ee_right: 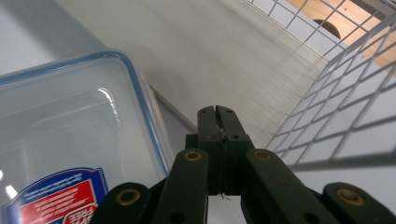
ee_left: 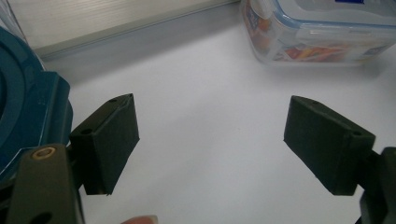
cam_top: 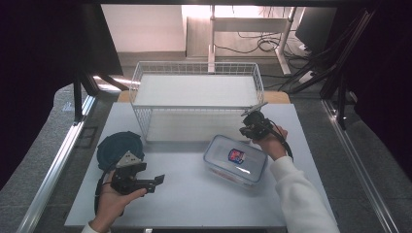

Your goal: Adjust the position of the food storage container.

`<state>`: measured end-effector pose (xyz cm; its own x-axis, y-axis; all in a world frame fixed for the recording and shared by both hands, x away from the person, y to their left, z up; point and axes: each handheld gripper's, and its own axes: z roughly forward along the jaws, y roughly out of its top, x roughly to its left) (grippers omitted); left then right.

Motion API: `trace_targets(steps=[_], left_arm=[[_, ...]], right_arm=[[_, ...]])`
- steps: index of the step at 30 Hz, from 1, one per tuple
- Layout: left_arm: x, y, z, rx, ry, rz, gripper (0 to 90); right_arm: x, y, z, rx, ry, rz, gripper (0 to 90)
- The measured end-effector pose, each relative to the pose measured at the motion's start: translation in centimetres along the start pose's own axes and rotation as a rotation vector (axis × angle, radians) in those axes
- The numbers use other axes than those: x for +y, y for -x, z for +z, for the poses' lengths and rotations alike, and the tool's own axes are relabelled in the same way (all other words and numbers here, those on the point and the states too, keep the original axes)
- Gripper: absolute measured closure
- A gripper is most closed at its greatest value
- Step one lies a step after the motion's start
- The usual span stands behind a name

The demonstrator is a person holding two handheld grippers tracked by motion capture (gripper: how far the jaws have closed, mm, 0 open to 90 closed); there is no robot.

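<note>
The box (cam_top: 235, 159), a clear lidded container with a blue seal and a red-and-blue label, sits on the tabletop (cam_top: 184, 194) just in front of the wire rack (cam_top: 197, 99), toward the right. The right gripper (cam_top: 248, 127) hangs at the box's far right corner, between it and the rack, with its jaws pressed flat together and nothing between them. The left gripper (cam_top: 156, 180) rests well apart from the box, near the left front, its jaws wide and empty; a dark teal lid (cam_top: 119, 148) lies just beside it.

The main risk, as I judge it, is at that tight corner: shut jaws cannot take the box's rim, so a push there would only slide the box across the smooth top toward the front edge. Opening the jaws in so narrow a gap could catch the rack's mesh (ee_right: 336, 107) or its lower shelf. The glossy lid may also slip from the pads if gripped by a thin edge. The left gripper's cable could drag the teal lid.

The tabletop is plain white, matte and otherwise bare. Beyond it lie a grey floor, metal frame rails at both sides, a desk leg and loose cables at the back.
</note>
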<state>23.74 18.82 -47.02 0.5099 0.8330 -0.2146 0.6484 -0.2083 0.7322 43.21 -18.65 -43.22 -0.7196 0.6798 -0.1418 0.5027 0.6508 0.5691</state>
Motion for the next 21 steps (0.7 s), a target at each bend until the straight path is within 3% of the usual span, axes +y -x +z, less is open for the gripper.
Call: trace_targets(steps=[10, 18, 21], left_arm=[[-0.1, 0.0, 0.2, 0.003, -0.008, 0.003, 17.7], [-0.1, 0.0, 0.2, 0.004, -0.013, 0.0, 17.7], [-0.1, 0.1, 0.2, 0.004, -0.013, 0.002, 17.8]], right_arm=[[0.0, -0.3, 1.5, -0.032, -0.049, -0.079, 89.0], [-0.1, -1.7, 2.5, -0.003, -0.084, -0.157, 89.1], [-0.1, -1.8, 2.5, 0.003, -0.08, -0.149, 89.2]])
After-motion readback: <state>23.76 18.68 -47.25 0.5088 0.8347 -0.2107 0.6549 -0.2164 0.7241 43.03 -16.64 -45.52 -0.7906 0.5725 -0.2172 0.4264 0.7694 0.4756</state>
